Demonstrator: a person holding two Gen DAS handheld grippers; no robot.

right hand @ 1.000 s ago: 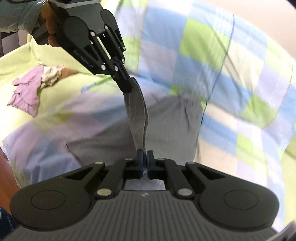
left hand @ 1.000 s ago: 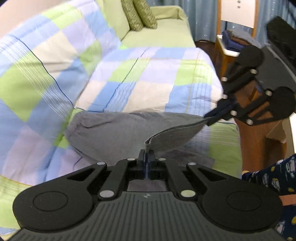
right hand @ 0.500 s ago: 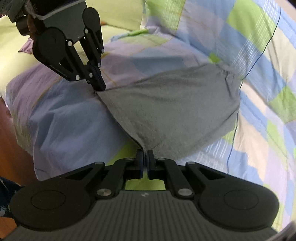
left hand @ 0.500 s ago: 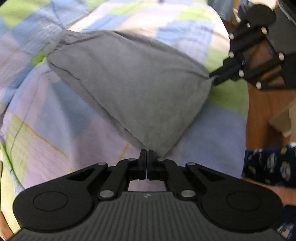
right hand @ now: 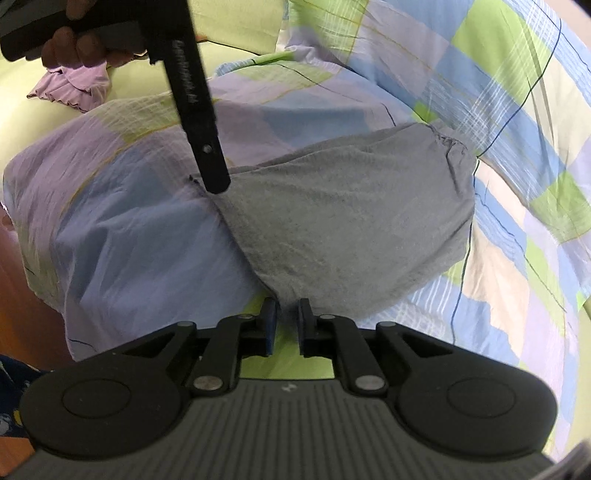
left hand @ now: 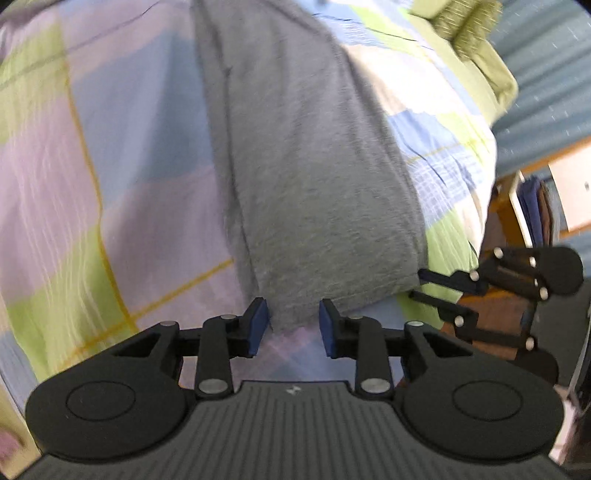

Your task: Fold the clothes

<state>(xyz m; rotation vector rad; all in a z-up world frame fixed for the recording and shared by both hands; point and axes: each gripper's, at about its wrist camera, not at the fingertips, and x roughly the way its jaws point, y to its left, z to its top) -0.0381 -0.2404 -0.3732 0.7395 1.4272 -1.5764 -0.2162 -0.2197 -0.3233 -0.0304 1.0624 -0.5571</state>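
Garment: grey cloth (right hand: 343,218), folded flat on checked bedspread (right hand: 122,229); near edge just ahead of both grippers, gathered end at far right in right wrist view.
Left gripper (left hand: 292,325): jaws spread wide, blue pads either side of near cloth corner, nothing clasped.
Right gripper (right hand: 283,325): jaws parted, narrower gap, near cloth edge just in front, not pinched.
Handling (judged): light, limp knit; sags and drapes when lifted, no stiffness; matte weave unlikely to slip from pads; not fragile.
Hold points (judged): two near corners, or folded edge, one per gripper, pinching all layers together so fold does not open.
Step (judged): cloth let go after a fold; further fold or smoothing likely remains.
Writing: pale embossed lettering along left gripper's finger in right wrist view, too blurred to read; small logo mark on each gripper body, no legible brand.
Surroundings: purple garment (right hand: 79,90) far left on green sheet; green cushions (left hand: 467,22) far right.
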